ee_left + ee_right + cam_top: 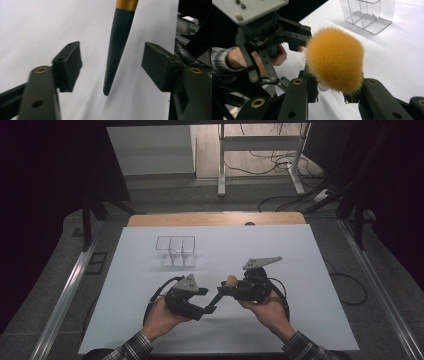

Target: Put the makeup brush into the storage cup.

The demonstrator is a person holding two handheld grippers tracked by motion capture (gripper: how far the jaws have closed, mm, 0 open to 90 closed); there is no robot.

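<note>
We are midway through handing a makeup brush [335, 60] from one hand-held gripper to the other; the clear divided organizer [175, 251], well beyond both, stands empty, so placing the brush there, if that is the aim, is not yet done. Our right hand-held gripper [334, 87] is clamped on the brush just below its orange bristle head. Our left hand-held gripper [112, 65] stands open, its pads clear of the dark tapered handle [116, 50] that hangs between them above the white tabletop [300, 270].
</note>
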